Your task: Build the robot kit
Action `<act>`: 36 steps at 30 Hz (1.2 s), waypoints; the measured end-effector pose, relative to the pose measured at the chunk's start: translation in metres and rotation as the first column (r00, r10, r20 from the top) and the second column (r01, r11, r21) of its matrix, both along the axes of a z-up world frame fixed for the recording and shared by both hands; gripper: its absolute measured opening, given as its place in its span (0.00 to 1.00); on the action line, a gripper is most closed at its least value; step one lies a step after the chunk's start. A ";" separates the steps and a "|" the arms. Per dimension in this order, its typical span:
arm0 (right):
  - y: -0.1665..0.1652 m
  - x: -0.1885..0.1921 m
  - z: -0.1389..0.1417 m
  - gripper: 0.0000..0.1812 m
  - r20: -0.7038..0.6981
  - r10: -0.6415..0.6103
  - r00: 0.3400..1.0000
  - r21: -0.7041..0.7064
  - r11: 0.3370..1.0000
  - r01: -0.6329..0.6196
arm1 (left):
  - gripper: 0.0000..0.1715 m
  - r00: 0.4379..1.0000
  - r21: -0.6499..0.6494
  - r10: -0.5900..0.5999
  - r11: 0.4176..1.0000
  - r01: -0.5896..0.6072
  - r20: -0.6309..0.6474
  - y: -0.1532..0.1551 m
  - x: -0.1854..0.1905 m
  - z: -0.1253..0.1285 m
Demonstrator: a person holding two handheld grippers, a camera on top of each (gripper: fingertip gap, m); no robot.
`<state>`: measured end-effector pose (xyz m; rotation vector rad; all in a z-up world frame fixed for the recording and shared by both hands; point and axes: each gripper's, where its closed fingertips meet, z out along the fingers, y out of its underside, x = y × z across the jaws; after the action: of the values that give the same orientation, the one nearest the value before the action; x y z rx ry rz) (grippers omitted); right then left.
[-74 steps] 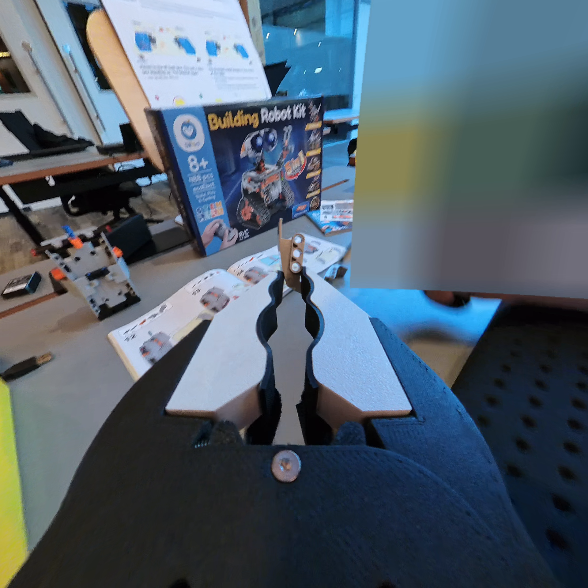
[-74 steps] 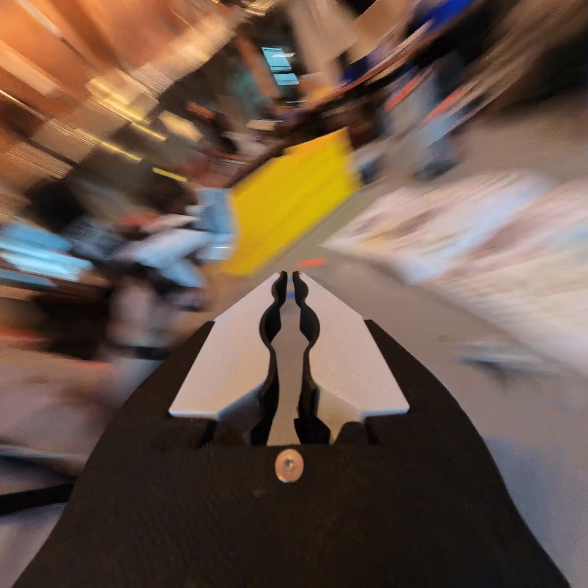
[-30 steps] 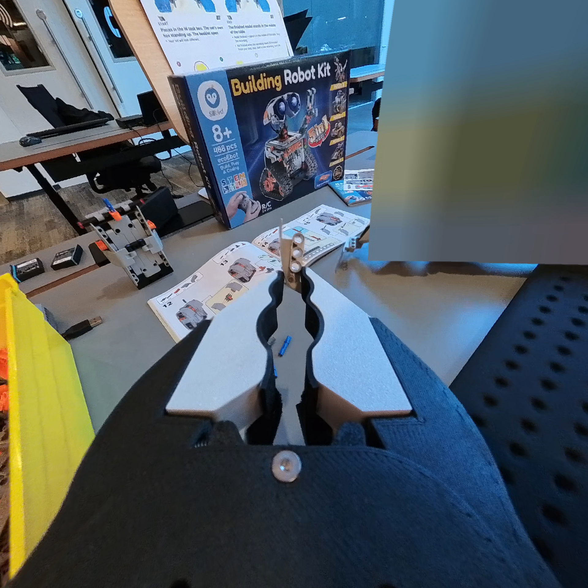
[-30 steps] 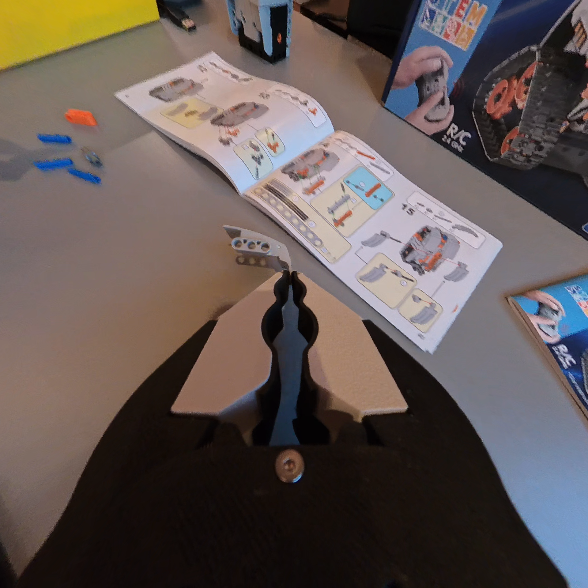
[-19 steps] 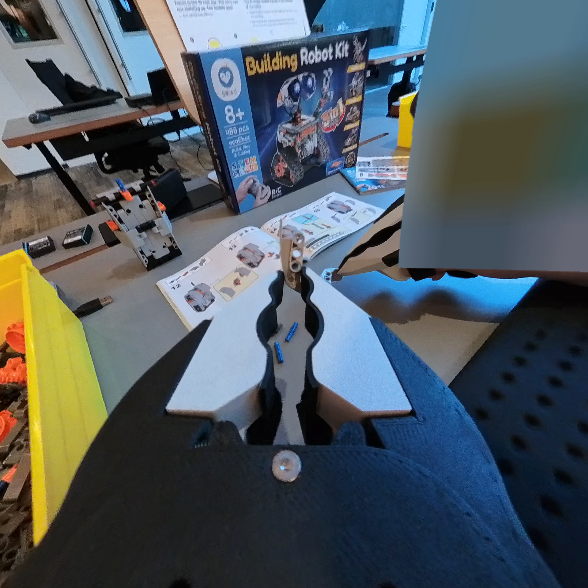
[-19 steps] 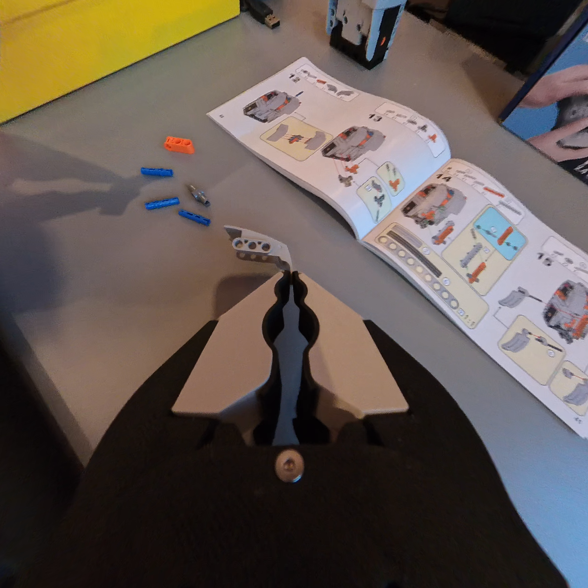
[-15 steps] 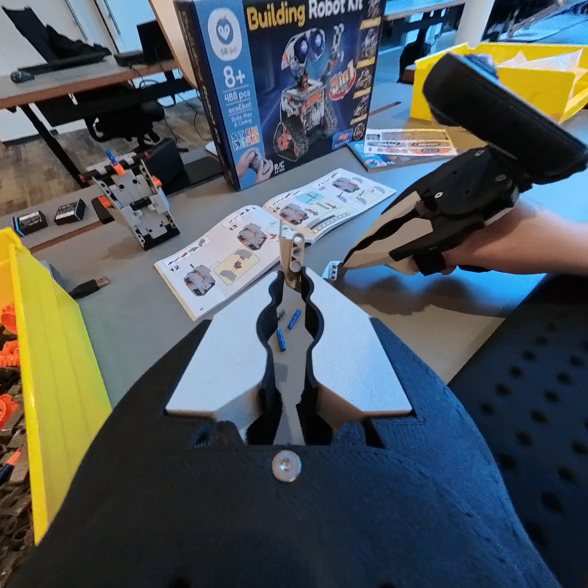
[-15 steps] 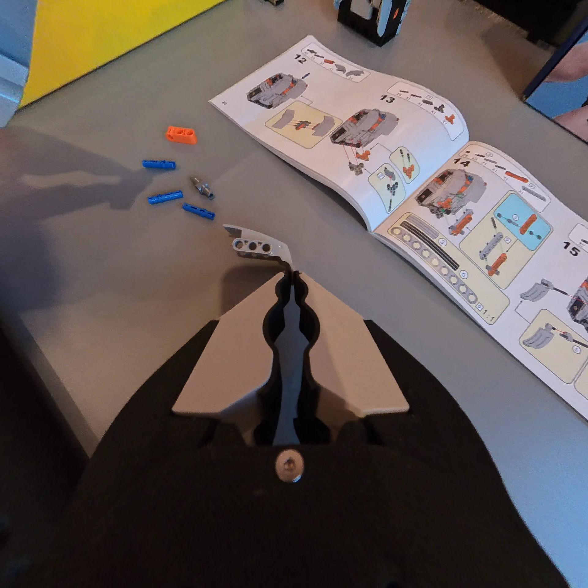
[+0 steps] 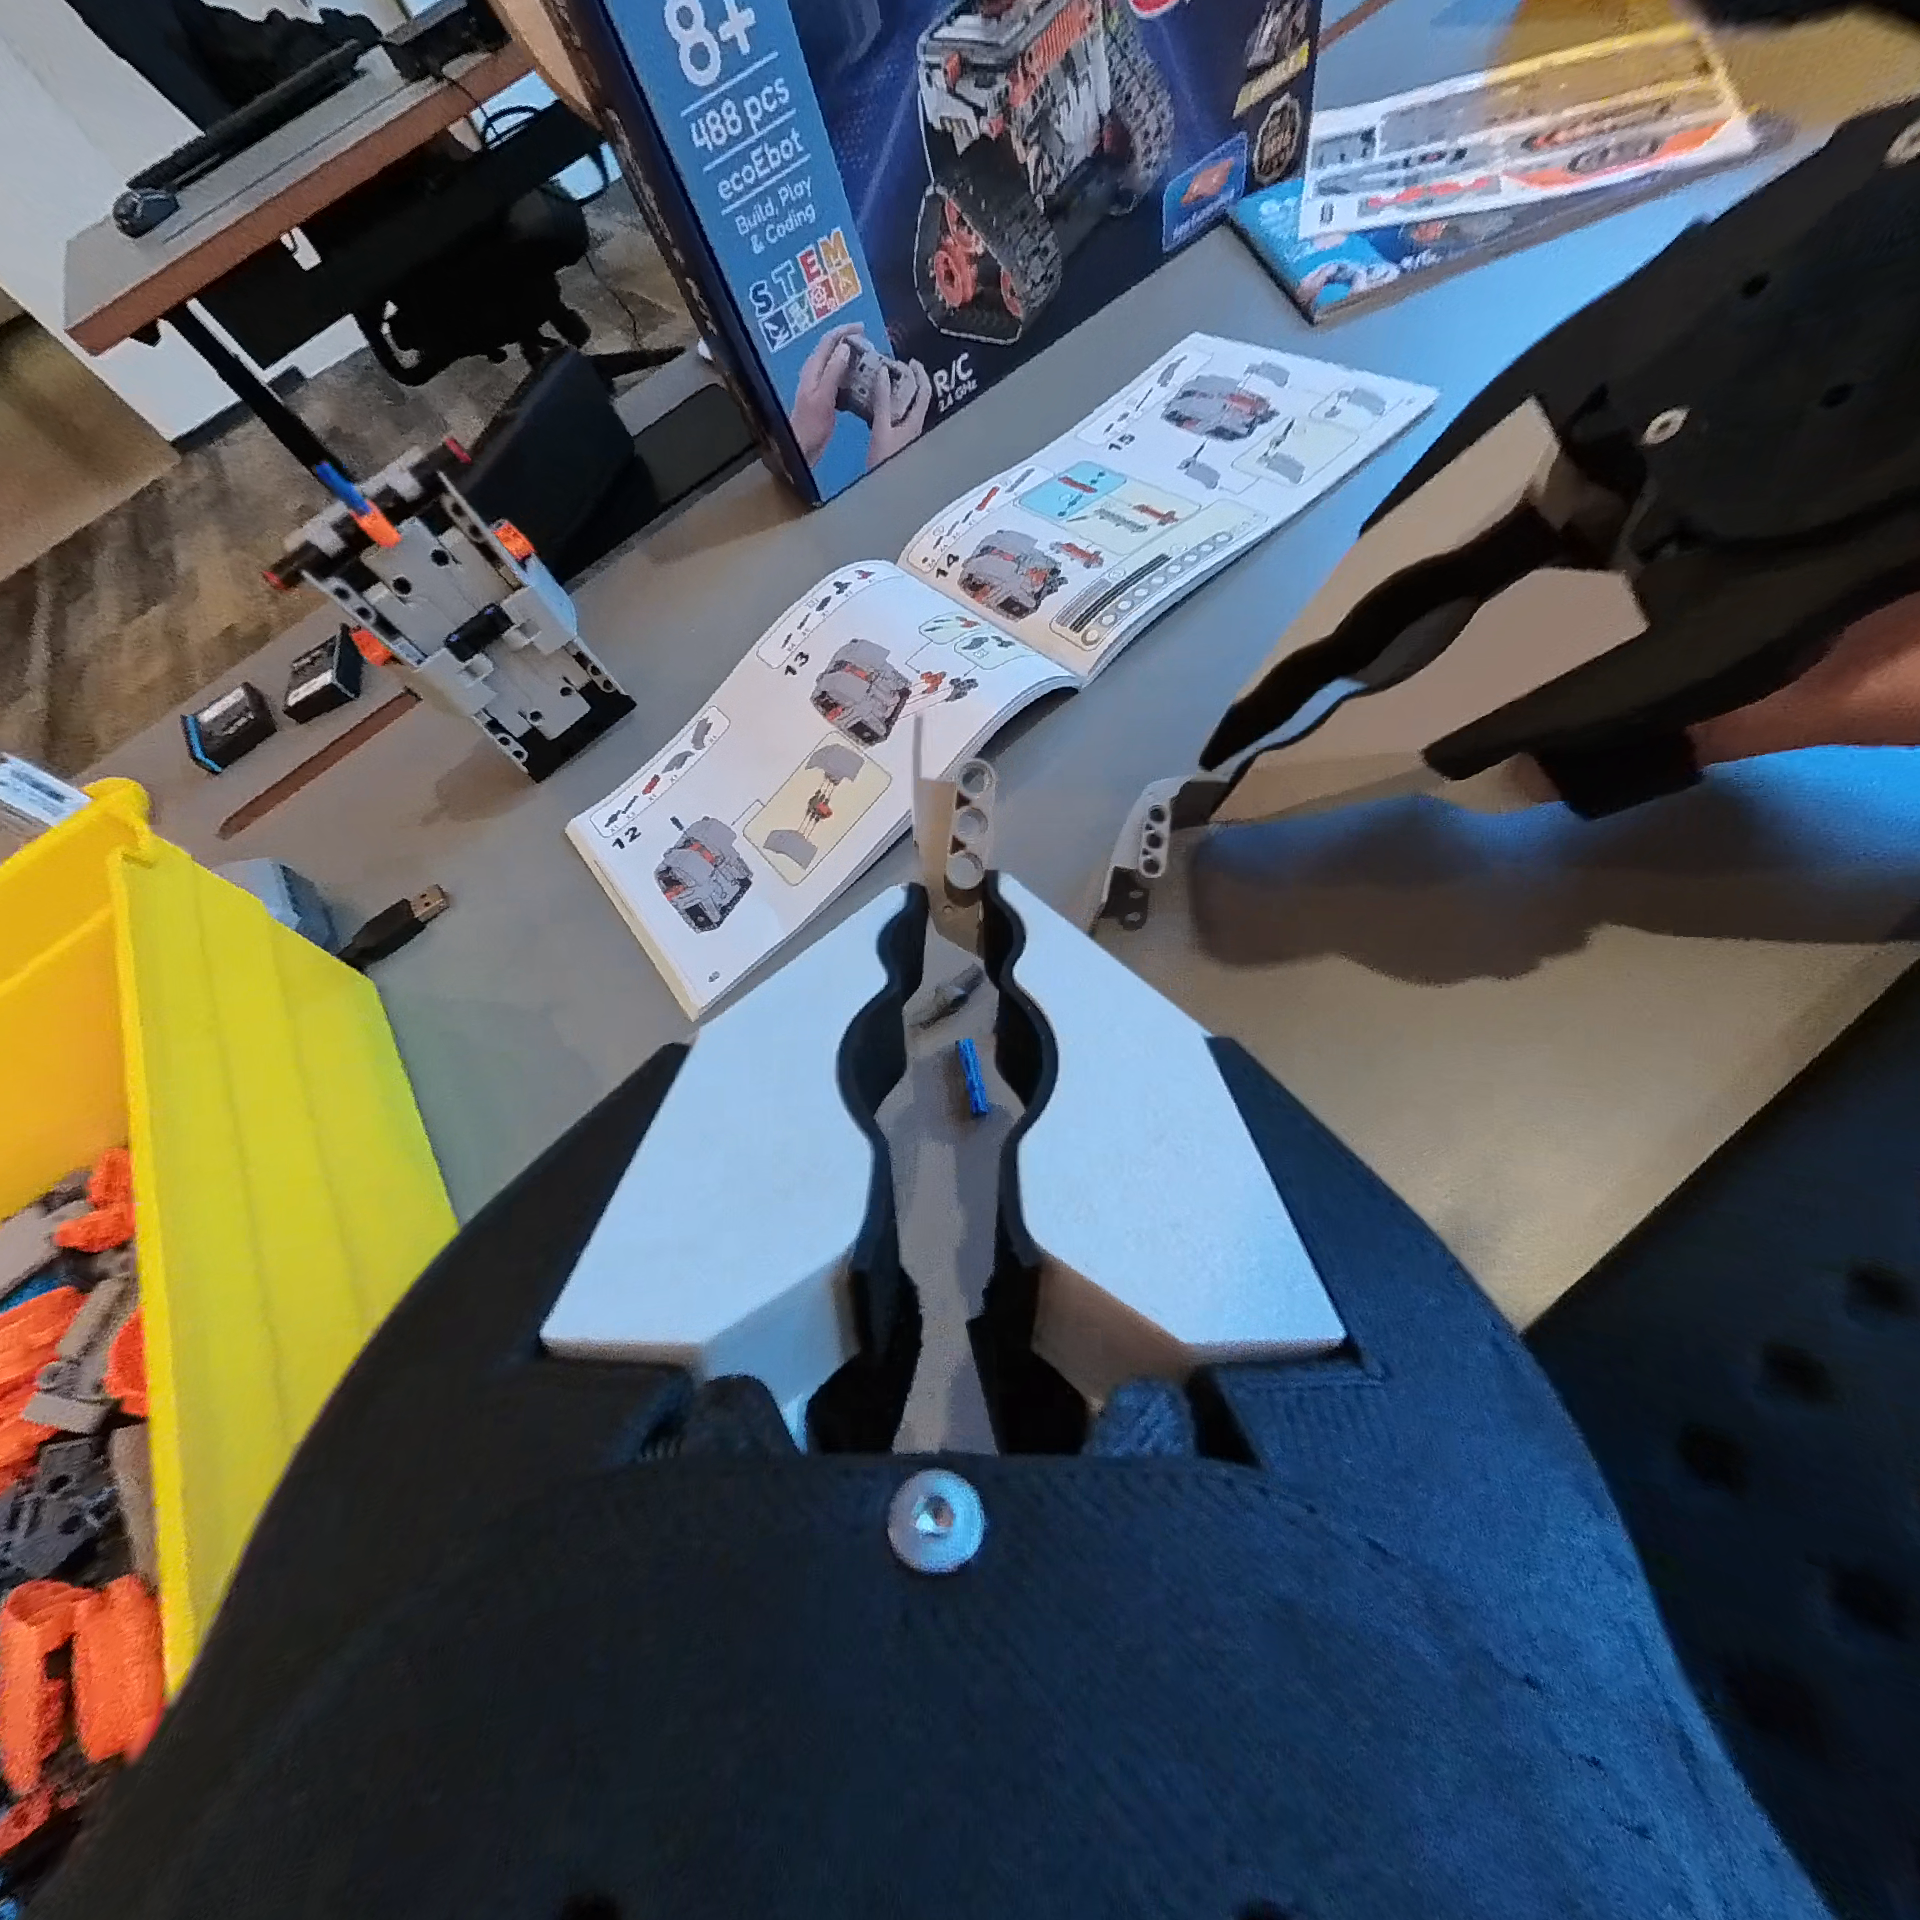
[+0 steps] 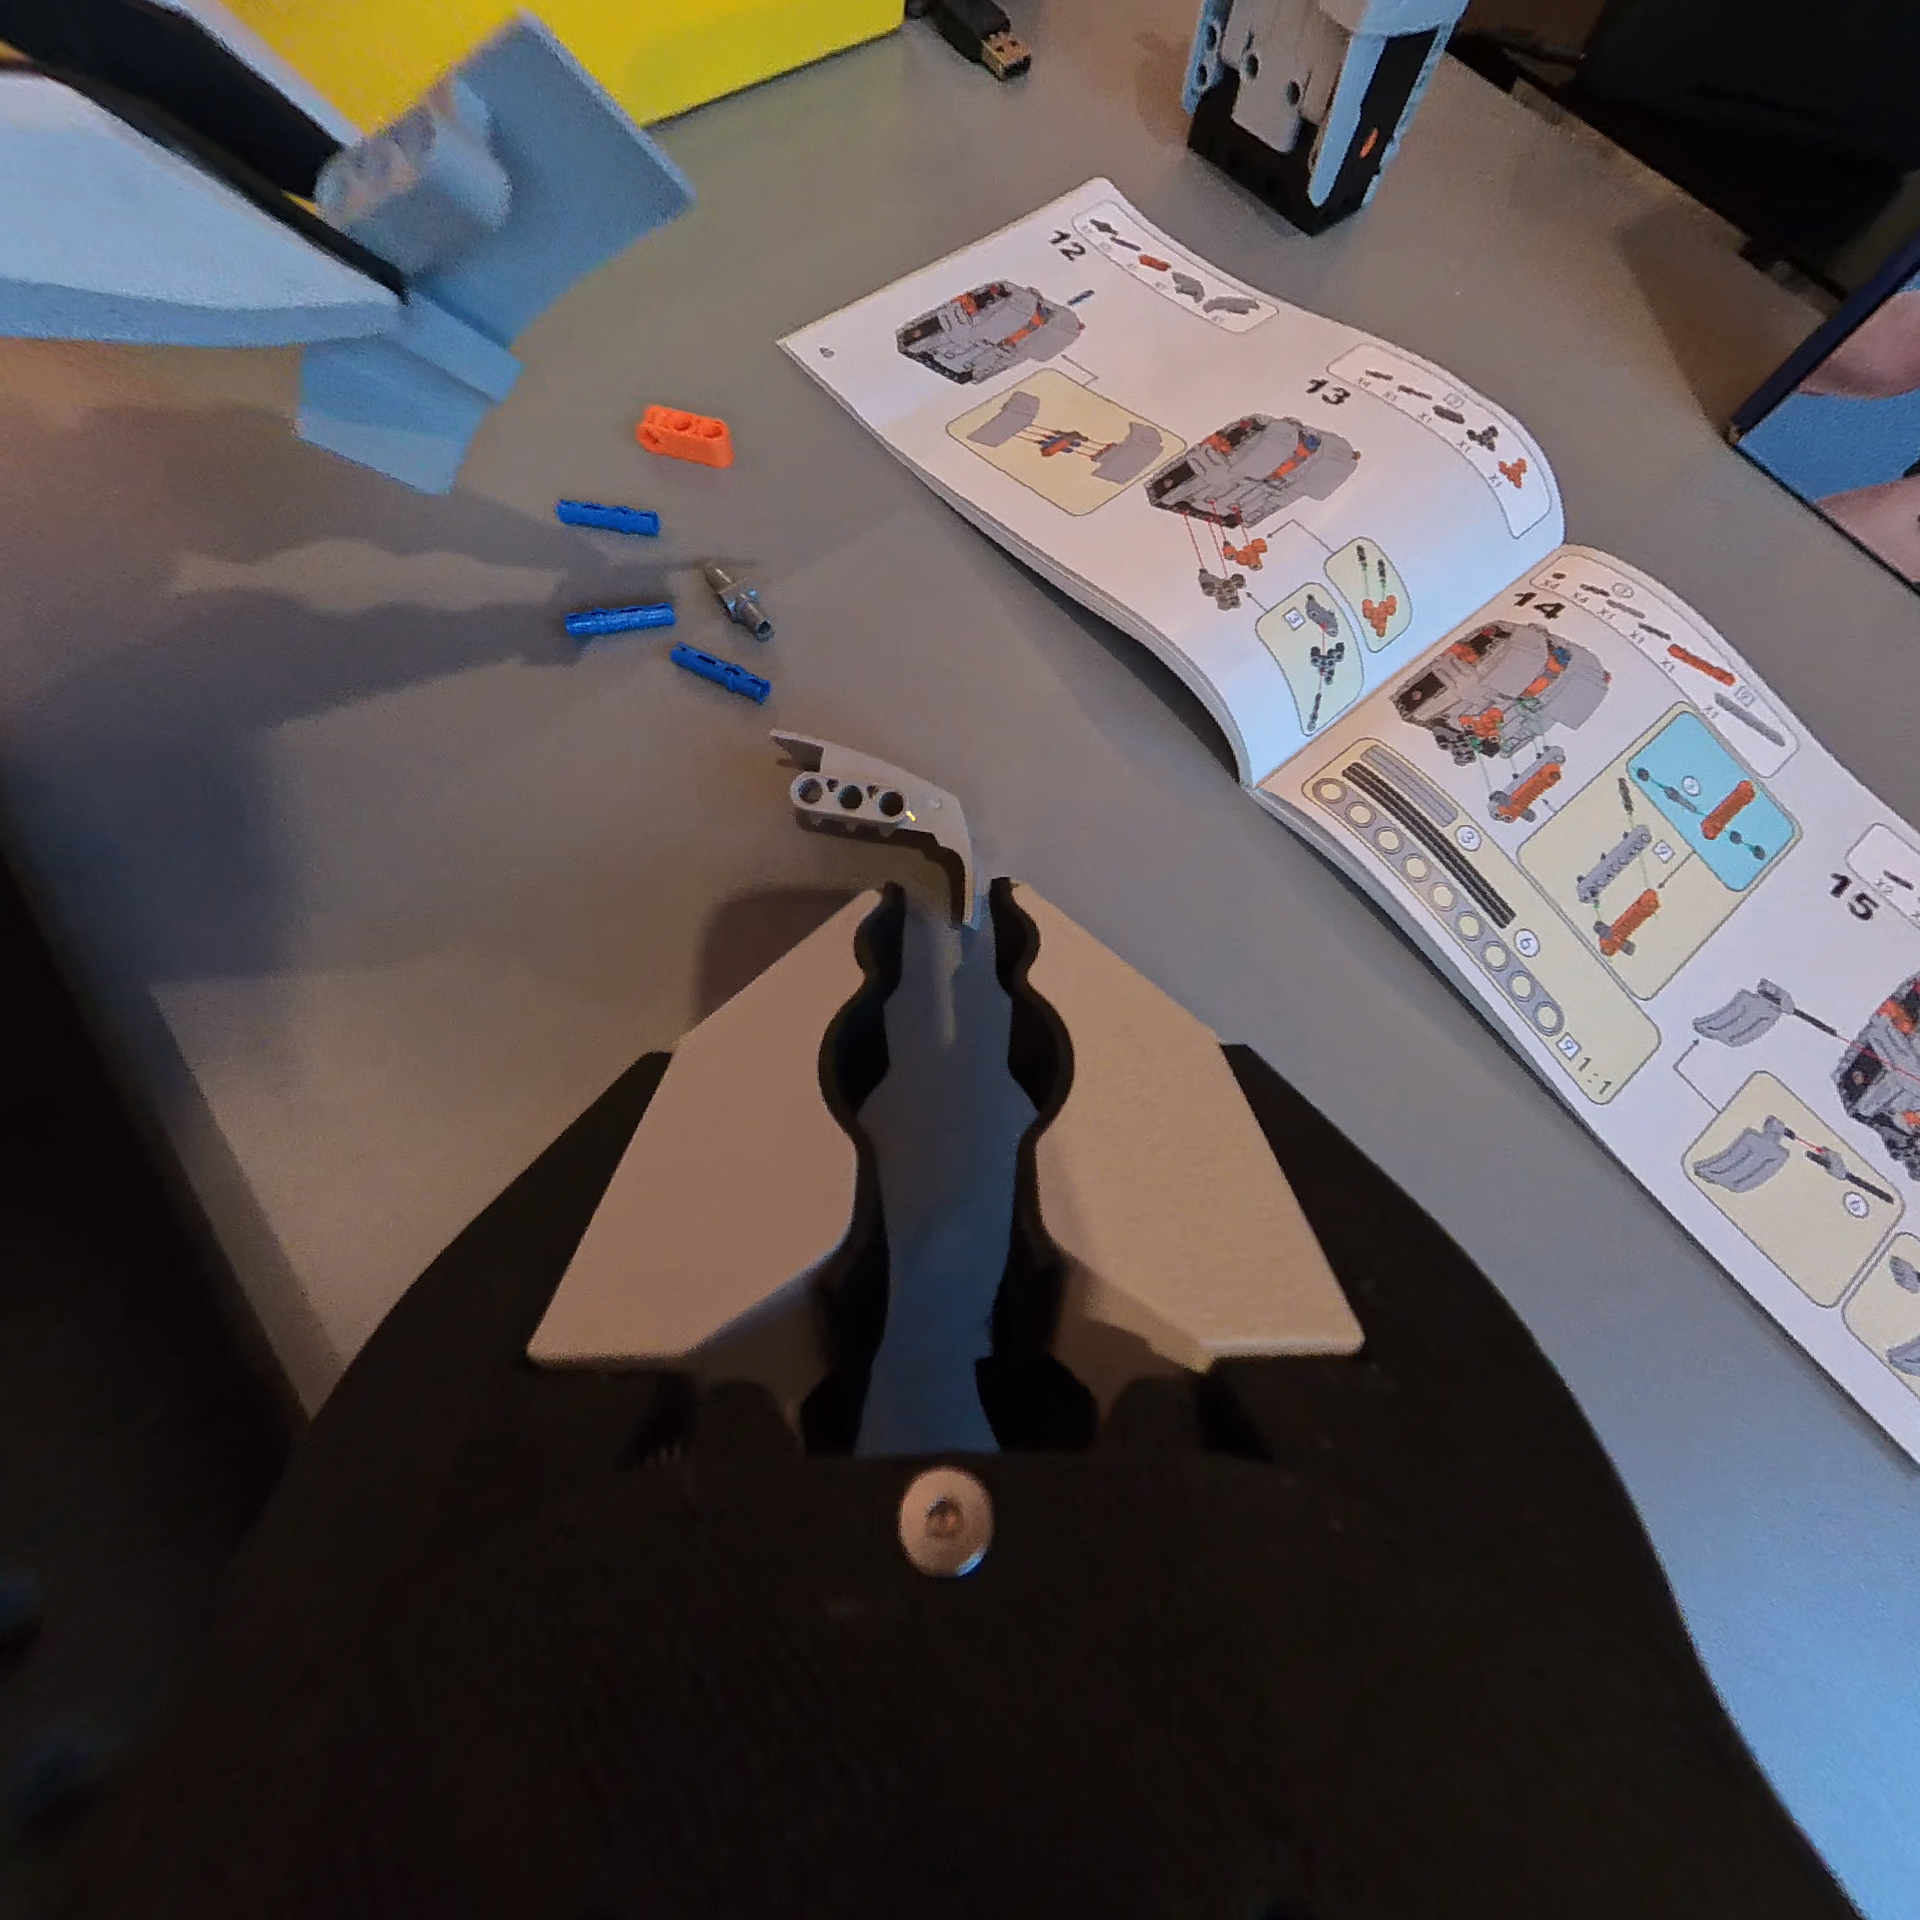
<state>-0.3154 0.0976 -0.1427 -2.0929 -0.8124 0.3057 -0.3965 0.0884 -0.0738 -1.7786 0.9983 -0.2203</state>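
A yellow parts bin (image 9: 260, 1091) is seen at the left; a grey holed panel piece (image 9: 961, 847) is clamped upright by the left gripper (image 9: 958, 914); 3 blue pins (image 10: 665, 613) lie below; a curved grey panel (image 10: 883, 821) is pinched by the right gripper (image 10: 945, 899); an open instruction booklet (image 10: 1403, 644) lies right.

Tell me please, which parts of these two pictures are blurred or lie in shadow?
Left wrist view: the other black gripper is motion-blurred and throws a dark shadow on the grey table. Right wrist view: the near pale gripper finger at top left is out of focus; the open white instruction booklet is sharp.
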 end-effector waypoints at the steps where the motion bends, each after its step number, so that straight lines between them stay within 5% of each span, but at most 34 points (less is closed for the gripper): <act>1: -0.001 0.000 0.002 0.11 0.003 0.012 1.000 0.013 1.000 -0.012 | 0.05 1.000 0.010 -0.001 1.000 0.002 -0.028 0.000 0.001 -0.002; 7: -0.012 -0.008 0.032 0.24 0.101 0.202 0.974 0.262 0.939 -0.222 | 0.05 0.984 0.052 -0.046 0.997 0.056 -0.174 -0.008 0.009 -0.012; 11: -0.020 -0.023 0.045 0.28 0.289 0.356 0.889 0.408 0.794 -0.450 | 0.05 0.965 0.020 -0.095 0.994 0.103 -0.245 -0.015 0.014 -0.023; 17: -0.028 -0.047 0.042 0.24 0.617 0.398 0.679 0.438 0.543 -0.716 | 0.05 0.930 -0.019 -0.126 0.992 0.128 -0.344 -0.022 0.018 -0.041; 27: -0.045 -0.051 0.028 0.01 0.648 0.436 0.624 0.405 0.497 -0.767 | 0.05 0.905 -0.055 -0.192 0.981 0.185 -0.379 -0.031 0.036 -0.052; 36: -0.044 -0.044 0.018 0.05 0.669 0.445 0.596 0.365 0.502 -0.784 | 0.05 0.880 -0.017 -0.200 0.977 0.214 -0.432 -0.033 0.038 -0.058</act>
<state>-0.3594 0.0534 -0.1244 -1.1157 -1.7581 -0.1511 -0.3585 0.0549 -0.1315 -1.7261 1.5052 0.0652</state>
